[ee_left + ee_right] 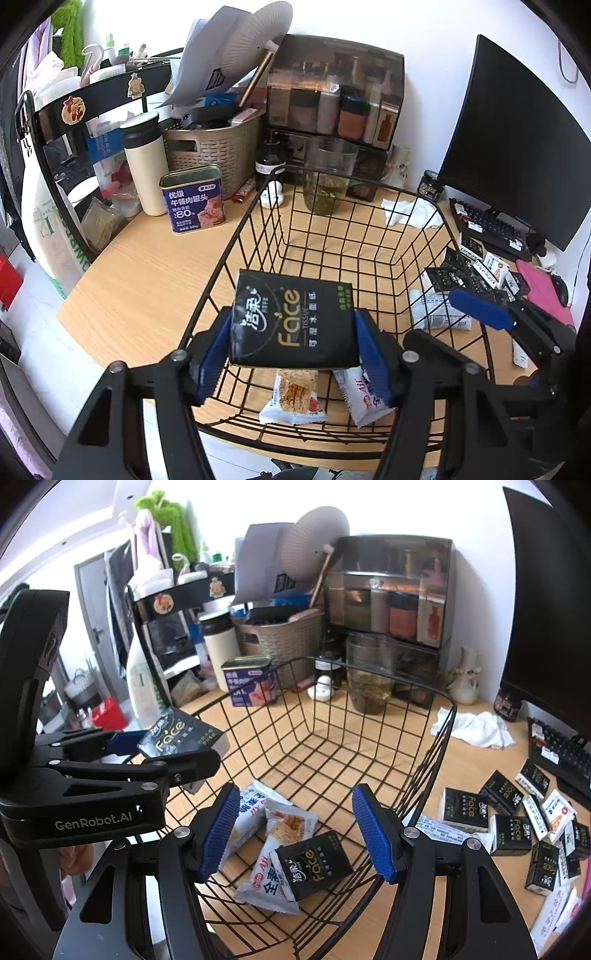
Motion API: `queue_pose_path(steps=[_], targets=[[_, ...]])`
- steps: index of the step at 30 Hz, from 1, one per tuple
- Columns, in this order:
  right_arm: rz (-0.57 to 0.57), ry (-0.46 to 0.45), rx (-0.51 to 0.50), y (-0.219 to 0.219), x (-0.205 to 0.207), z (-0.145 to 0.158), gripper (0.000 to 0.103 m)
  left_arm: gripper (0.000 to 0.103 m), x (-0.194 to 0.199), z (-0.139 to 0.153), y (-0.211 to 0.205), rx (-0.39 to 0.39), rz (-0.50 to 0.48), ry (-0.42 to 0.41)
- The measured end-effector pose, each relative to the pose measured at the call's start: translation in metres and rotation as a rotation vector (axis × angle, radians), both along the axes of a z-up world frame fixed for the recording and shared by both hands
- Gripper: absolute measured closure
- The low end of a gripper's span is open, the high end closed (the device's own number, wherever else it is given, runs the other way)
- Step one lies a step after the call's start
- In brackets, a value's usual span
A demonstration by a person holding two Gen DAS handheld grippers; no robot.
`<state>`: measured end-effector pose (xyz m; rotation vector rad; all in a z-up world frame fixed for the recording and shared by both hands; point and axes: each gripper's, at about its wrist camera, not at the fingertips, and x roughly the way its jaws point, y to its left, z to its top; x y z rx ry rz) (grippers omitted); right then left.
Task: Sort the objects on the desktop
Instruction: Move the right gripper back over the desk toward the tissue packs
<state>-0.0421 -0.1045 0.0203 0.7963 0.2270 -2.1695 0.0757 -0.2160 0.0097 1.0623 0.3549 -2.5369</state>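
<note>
My left gripper (293,350) is shut on a black "Face" tissue pack (293,319) and holds it above the near end of the black wire basket (258,192). From the right wrist view the same left gripper (162,749) holds the pack (177,736) over the basket's left rim. My right gripper (295,830) is open and empty above the basket (448,716). Inside the basket lie snack packets (273,886) and another black tissue pack (314,864). More tissue packs (465,808) lie on the desk to the right.
A luncheon meat tin (194,199), white flask (146,166), woven basket (218,147), glass cup (328,181) and storage box (332,88) stand behind the wire basket. A crumpled tissue (410,214), keyboard (491,229) and monitor (517,147) are at right.
</note>
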Motion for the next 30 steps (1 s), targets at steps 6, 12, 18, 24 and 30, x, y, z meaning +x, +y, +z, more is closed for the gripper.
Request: queue_pose_path(steps=[6,12,18,24,30], targets=[[-0.008,0.005,-0.011,0.008,0.001,0.003,0.04,0.032,0.0,0.002,0.002,0.007,0.004,0.013],[-0.022,0.017,-0.018,0.022,0.002,0.009,0.04,0.031,-0.004,0.007,0.016,0.004,-0.02,0.019],[-0.088,0.031,-0.023,0.062,-0.004,0.014,0.04,0.032,-0.022,0.017,0.053,-0.013,-0.097,0.03],[-0.196,0.033,0.002,0.125,-0.019,0.009,0.04,0.031,-0.047,0.024,0.104,-0.014,-0.2,0.043],[-0.319,0.001,0.018,0.197,-0.034,-0.006,0.04,0.031,-0.078,0.012,0.167,-0.015,-0.321,0.011]])
